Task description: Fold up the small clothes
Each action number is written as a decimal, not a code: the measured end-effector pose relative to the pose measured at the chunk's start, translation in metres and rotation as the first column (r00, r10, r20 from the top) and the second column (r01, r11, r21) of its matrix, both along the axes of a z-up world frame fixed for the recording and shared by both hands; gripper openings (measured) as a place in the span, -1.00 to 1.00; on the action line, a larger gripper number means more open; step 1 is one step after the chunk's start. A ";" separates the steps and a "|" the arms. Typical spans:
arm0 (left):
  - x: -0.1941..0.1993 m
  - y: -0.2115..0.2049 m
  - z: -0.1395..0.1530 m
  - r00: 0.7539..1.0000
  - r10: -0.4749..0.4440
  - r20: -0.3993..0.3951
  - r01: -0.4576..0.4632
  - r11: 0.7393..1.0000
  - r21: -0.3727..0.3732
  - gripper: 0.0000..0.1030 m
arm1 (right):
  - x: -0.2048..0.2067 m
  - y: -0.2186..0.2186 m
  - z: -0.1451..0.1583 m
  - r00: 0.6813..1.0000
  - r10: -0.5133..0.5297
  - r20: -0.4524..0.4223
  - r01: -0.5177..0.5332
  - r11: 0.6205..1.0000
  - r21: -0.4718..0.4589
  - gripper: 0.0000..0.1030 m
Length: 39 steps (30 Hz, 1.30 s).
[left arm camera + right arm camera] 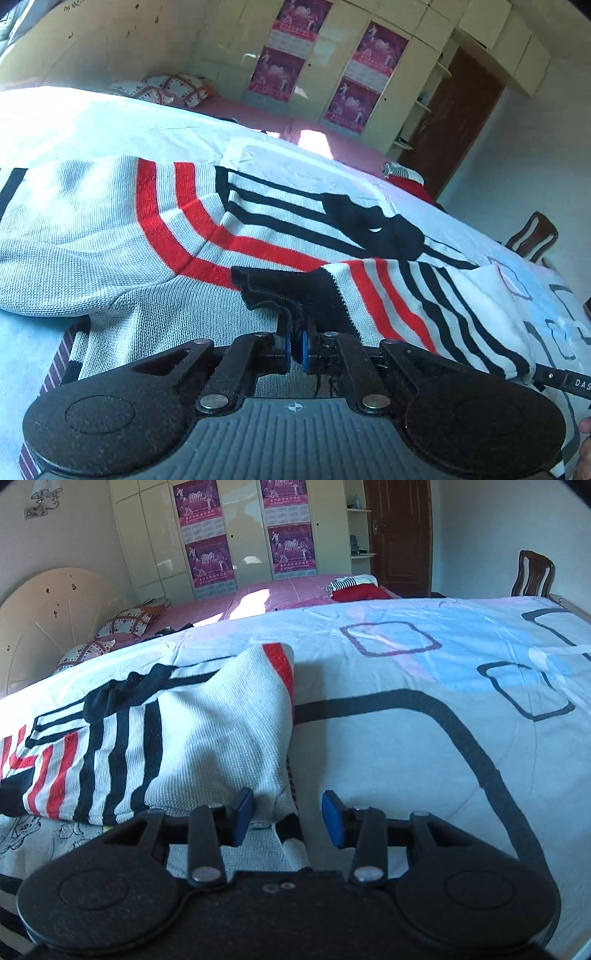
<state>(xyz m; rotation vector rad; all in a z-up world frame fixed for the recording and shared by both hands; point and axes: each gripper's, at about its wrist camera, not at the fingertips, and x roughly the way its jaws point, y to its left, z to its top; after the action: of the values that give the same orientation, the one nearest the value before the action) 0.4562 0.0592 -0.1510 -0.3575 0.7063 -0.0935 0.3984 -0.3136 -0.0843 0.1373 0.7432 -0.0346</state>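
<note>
Step in hand: folding a sleeve across the striped knit sweater (155,236), which lies on the patterned bedsheet (424,709). Left gripper (294,347) is clamped on the black cuff (291,291). Right gripper (288,814) stands spread, empty, at the sweater's near right edge. Next move likely calls for laying the cuff flat, then releasing. Only the right view shows the sweater's bare right edge.

- Your left gripper (294,345) is pinched tight on the black cuff (291,291) of the sweater (110,229).
- The sweater is white with red and black stripes. It lies spread out on the bed cover (92,122).
- The sleeve (406,302) with the cuff is folded over the body of the sweater.
- Far back you can see pink posters (291,48), a brown door (454,122) and a wooden chair (533,236).
</note>
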 end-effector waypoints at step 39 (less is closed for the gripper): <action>0.049 -0.036 0.011 0.997 -0.072 0.008 0.069 0.978 0.196 -0.41 | 0.065 -0.004 -0.013 0.978 0.202 0.044 -0.201 0.979 -0.038 -1.00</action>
<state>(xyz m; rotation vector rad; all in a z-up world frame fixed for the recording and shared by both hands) 0.5052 0.0233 -0.1400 -0.1428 0.7068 -0.0930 0.4638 -0.3172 -0.0976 0.0298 0.7052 0.1488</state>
